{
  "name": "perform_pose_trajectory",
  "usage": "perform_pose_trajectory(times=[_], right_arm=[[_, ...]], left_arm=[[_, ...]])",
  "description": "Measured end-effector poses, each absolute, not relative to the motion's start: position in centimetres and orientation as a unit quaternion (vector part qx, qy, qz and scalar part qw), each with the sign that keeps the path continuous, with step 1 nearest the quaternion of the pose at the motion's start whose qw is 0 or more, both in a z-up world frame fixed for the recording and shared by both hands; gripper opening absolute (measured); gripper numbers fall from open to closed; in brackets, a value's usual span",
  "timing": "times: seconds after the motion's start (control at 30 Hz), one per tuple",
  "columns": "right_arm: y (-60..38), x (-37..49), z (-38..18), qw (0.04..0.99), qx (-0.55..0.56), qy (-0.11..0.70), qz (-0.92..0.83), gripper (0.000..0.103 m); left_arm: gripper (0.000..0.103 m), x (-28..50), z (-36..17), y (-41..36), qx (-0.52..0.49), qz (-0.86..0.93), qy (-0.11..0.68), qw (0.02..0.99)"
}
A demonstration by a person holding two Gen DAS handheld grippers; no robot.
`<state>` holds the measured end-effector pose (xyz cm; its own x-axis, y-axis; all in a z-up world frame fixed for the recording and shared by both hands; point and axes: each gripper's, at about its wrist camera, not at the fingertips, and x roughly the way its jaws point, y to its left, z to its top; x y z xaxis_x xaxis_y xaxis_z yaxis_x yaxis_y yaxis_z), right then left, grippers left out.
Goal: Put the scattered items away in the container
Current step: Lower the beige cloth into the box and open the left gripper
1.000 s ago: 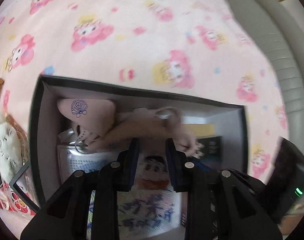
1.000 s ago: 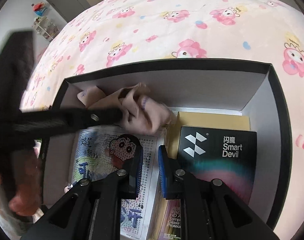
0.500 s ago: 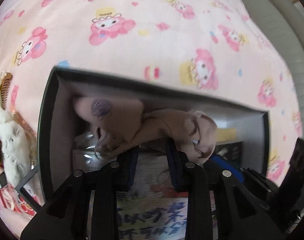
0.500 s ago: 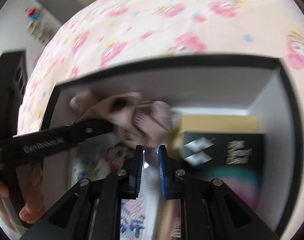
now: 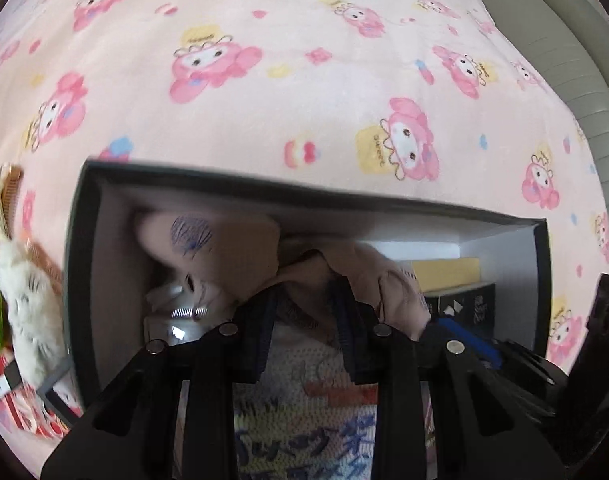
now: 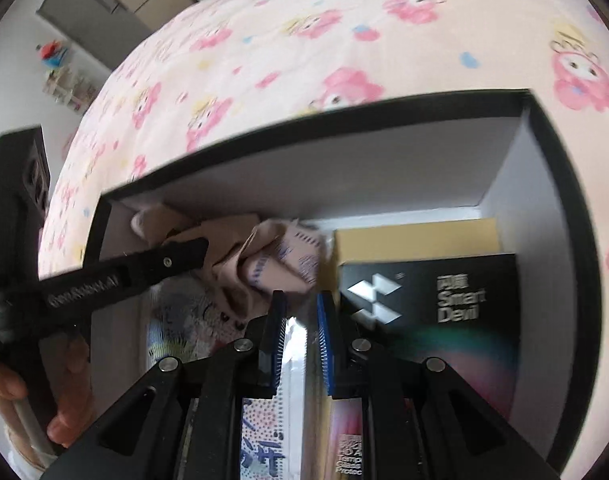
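A black box (image 5: 304, 192) with a white inside sits on the pink cartoon blanket. My left gripper (image 5: 306, 308) points down into it, shut on a bunched beige cloth pouch (image 5: 224, 244) with a blue shell print, near the back left corner. In the right wrist view a left finger (image 6: 176, 256) lies across the pouch (image 6: 264, 256). My right gripper (image 6: 300, 308) hovers just right of the pouch, its blue pads a narrow gap apart with nothing pinched. Under both lies a cartoon sheet (image 5: 304, 432). A black Smart Devil box (image 6: 444, 304) and a yellow box (image 6: 416, 236) fill the right side.
Left of the box lie a white plush toy (image 5: 28, 304), a brown comb (image 5: 8, 192) and red-and-white packets (image 5: 8, 400). A grey padded edge (image 5: 564, 60) borders the bed at the right. A person's hand (image 6: 8, 384) holds the left gripper. Grey cupboards (image 6: 88, 20) stand far back.
The left gripper has sunk a little into the box, and the pouch now bunches between its tips. The right gripper has rolled, so the box looks tilted, and stands closer to the pouch.
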<state>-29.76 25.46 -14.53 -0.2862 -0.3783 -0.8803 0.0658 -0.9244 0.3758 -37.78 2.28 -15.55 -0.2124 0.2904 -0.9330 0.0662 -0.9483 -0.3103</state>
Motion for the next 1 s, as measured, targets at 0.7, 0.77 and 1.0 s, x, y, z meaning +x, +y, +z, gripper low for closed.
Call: perform_pose_trajectory(times=[0.7, 0.77, 1.0], right_arm=[[25.5, -29.0, -12.6, 0.189, 0.551, -0.121, -0.804, 0.013], [24.6, -28.9, -13.1, 0.202, 0.557, -0.101, -0.799, 0.013], [25.3, -25.4, -9.8, 0.145, 0.526, -0.052, -0.837, 0.013]], left_arm=[[0.031, -36.4, -13.6, -0.6, -0.591, 0.779, -0.203, 0.057], [0.032, -36.2, -13.6, -0.2, -0.596, 0.776, -0.201, 0.054], [0.035, -31.9, -9.6, 1.8, -0.547, 0.816, -0.153, 0.109]])
